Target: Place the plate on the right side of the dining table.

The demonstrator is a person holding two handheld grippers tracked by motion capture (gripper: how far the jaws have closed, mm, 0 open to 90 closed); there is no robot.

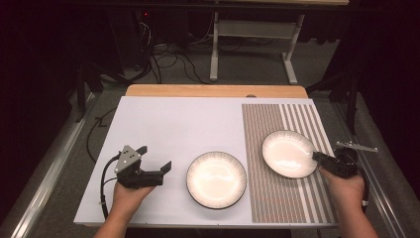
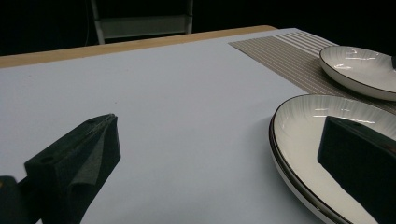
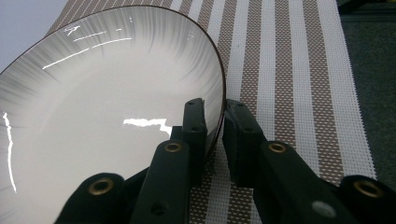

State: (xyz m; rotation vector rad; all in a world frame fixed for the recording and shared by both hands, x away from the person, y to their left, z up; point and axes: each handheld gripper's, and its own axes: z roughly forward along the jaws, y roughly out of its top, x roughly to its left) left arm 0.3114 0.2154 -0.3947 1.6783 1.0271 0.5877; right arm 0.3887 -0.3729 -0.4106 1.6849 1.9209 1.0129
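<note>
Two shallow white ceramic plates with thin dark rims and fine grey lines fanning in from the edge, lying apart on a table covered by a pale sheet. Near the front edge, around the middle: one plate (image 1: 216,179), flat on the sheet. Toward the right edge, on a striped woven placemat (image 1: 282,198): the second plate (image 1: 289,153), tipped slightly, right rim lifted. Right gripper (image 1: 317,156), held in a hand coming in from the front right corner, jaws nearly closed and pinching the right rim of that second plate (image 3: 107,107), one jaw on the inner face, the other under the outer edge. Left gripper (image 1: 155,158), held in the other hand near the front left of the table, jaws spread wide with nothing between them, just left of the middle plate (image 2: 327,140) and not touching it. Likely handling: stiff, glazed, glossy and therefore slippery under hard jaws; moderately heavy for a pinch at one edge; breakable if dropped or knocked against the other plate. Best hold probably deep over the rim, where the raised lip gives purchase, with the plate kept near level to stop it pivoting in the jaws.
</note>
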